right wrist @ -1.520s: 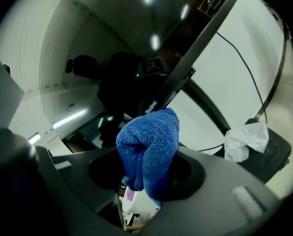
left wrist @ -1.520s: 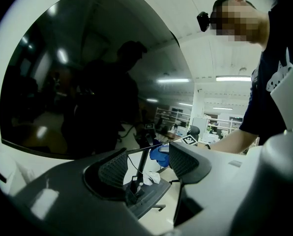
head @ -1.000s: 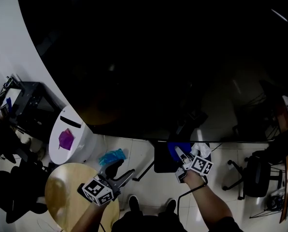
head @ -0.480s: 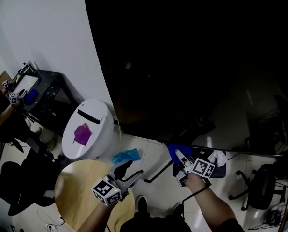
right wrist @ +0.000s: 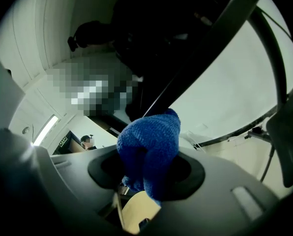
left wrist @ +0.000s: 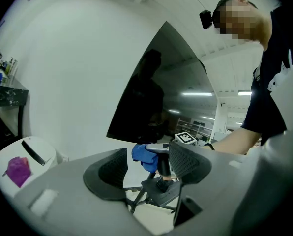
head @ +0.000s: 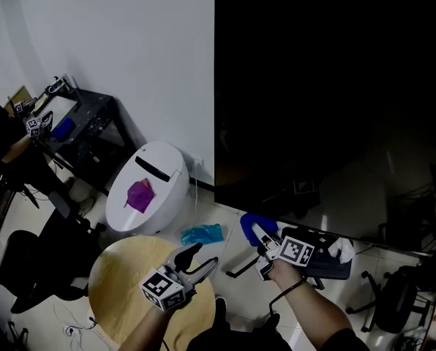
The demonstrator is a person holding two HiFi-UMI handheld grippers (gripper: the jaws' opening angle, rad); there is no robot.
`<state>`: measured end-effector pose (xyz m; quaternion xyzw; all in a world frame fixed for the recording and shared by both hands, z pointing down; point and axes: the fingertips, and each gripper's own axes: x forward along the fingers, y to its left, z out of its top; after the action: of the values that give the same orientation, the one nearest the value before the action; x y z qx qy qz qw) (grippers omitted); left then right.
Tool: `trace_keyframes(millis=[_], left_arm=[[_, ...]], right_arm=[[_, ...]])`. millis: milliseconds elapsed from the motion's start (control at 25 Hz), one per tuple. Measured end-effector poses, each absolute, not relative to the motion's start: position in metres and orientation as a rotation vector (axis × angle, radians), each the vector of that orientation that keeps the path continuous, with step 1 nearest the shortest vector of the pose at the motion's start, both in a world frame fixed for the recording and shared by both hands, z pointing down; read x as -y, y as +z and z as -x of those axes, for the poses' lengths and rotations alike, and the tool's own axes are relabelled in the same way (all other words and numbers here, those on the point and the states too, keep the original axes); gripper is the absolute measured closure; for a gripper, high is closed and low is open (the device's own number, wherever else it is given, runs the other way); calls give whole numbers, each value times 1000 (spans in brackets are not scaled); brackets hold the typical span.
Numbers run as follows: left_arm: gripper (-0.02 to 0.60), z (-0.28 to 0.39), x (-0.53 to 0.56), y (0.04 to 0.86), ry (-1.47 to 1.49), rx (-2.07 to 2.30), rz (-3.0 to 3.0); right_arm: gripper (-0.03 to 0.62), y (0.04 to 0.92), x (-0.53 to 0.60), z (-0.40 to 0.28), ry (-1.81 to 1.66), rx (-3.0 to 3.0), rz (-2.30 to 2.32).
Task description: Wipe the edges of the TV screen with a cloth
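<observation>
Blue cloth is bunched up and clamped in the fingers of the right gripper, sitting just under the lower left corner of the TV screen. From the right gripper view the cloth bulges up out of the fingers toward the screen's dark edge; whether it touches, I cannot tell.

Over to the left gripper: fingers apart, nothing between them, held low and to the left of the right one. Its own view looks through that gap at the cloth beyond.

Under the left gripper is a round wooden bench. On the floor between bench and screen lies a small teal item. Left of that stands a white rounded bin with a purple piece on its lid. Further left, against the white wall, stands a black rack. Right of the right gripper, a white rag rests on a dark stand base.
</observation>
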<state>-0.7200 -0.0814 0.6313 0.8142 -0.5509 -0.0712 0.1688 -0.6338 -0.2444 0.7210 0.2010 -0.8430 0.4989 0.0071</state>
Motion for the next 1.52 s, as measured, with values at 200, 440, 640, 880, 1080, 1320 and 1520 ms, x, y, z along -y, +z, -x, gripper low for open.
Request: trace_keyframes(millis=[200, 440, 640, 880, 1080, 1320, 1520], left_arm=[[324, 748, 73, 630, -224, 1621, -2280], [324, 776, 72, 641, -200, 1662, -2218], [324, 790, 79, 654, -300, 1608, -2169], [268, 803, 105, 658, -665, 1397, -2023], [186, 793, 107, 645, -766, 1270, -2093], [244, 783, 100, 617, -775, 1210, -2228], [327, 782, 95, 621, -695, 1250, -2264]], right_arm=[[399, 721, 235, 683, 1568, 2644, -539], [399, 721, 226, 733, 1580, 2637, -431], [399, 719, 211, 762, 1571, 2636, -349], [399, 685, 172, 782, 1563, 2706, -19], [398, 649, 141, 787, 1573, 2696, 260], [395, 639, 119, 780, 1682, 2578, 421], [393, 634, 107, 777, 1741, 2507, 477]])
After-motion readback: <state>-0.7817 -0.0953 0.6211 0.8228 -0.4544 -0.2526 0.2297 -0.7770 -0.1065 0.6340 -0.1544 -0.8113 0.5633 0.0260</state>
